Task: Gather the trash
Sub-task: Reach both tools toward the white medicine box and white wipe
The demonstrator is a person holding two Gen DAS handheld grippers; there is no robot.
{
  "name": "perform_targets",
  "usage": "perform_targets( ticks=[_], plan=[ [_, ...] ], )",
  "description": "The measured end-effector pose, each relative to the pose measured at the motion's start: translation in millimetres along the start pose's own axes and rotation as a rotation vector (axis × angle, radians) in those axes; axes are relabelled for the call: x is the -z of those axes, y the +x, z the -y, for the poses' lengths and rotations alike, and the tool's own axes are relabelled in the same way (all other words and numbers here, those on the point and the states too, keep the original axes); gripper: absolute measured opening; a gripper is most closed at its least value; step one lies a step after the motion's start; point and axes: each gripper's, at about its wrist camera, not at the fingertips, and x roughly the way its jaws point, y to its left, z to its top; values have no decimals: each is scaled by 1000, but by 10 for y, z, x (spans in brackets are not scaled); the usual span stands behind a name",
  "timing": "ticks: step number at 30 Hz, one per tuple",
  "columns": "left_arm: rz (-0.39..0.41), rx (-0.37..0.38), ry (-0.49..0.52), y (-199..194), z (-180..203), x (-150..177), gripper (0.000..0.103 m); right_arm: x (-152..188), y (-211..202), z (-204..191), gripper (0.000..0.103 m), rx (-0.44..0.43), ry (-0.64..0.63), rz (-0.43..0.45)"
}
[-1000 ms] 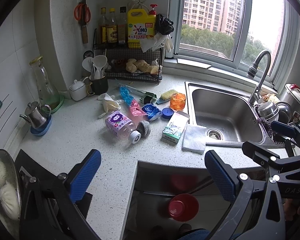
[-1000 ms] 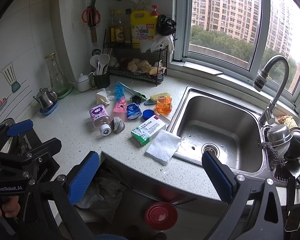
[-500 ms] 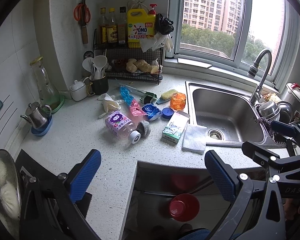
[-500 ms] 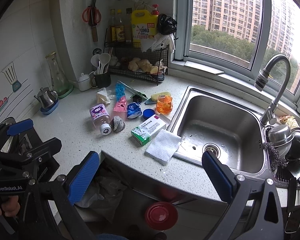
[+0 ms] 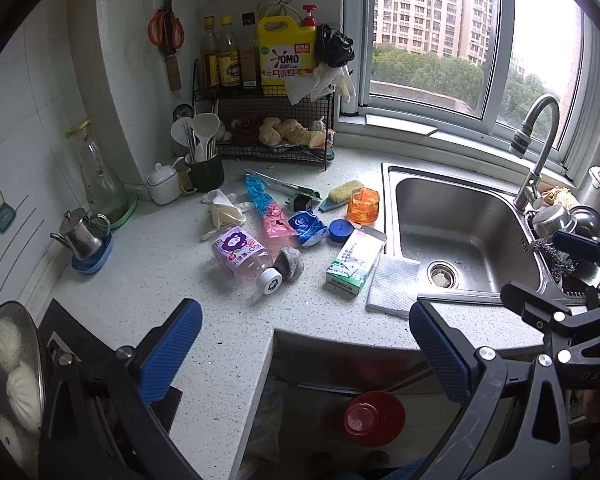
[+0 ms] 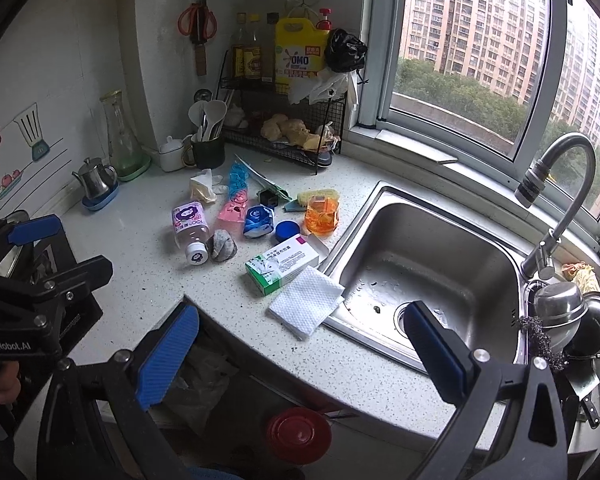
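Currently I hold the left gripper [image 5: 304,344] and right gripper [image 6: 300,350] both spread wide and empty short of the counter [image 5: 148,272], trash lying left of the sink [image 6: 420,256]: toppled bottle [image 5: 246,258], green-white carton [image 5: 354,262], paper towel [image 5: 392,286] touching the sink's rim.

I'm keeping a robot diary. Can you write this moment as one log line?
stage: before first pick | left gripper: open, empty | right gripper: open, empty | trash: purple-labelled plastic bottle lying on speckled counter

Bare countertop [image 5: 148,280] lies before the toppled bottle [image 5: 246,258]; wire rack [image 5: 276,120] blocks behind.
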Motion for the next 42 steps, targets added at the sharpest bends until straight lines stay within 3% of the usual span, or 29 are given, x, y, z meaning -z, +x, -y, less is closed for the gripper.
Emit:
perform_targets(
  ticks=[3,6,11,14,24,30,34,42],
  plan=[
    [-2,5,-2,46,-15,-69,103,-50,78,121,103,-15,10,-5],
    [32,106,-43,60,-87,-160,103,-135,204,203,103,0,17,-35],
    [-43,18,62,429,-44,-317,103,-305,437,226,103,14,15,-34],
    [-91,63,62,740,-132,-412,103,-440,680,217,103,-8,30,-66],
    [-221,113,54,1590,-488,-705,103,-751,1624,185,103,-125,168,-276],
    [-291,117,28,2000,-731,-765,103,-676,2155,80,102,-187,254,-443],
    [-328,110,34,2197,-837,-764,103,-614,2408,27,85,-202,334,-532],
    [-373,109,47,2423,-947,-745,103,-546,2668,-22,74,-115,435,-639]
  ],
)
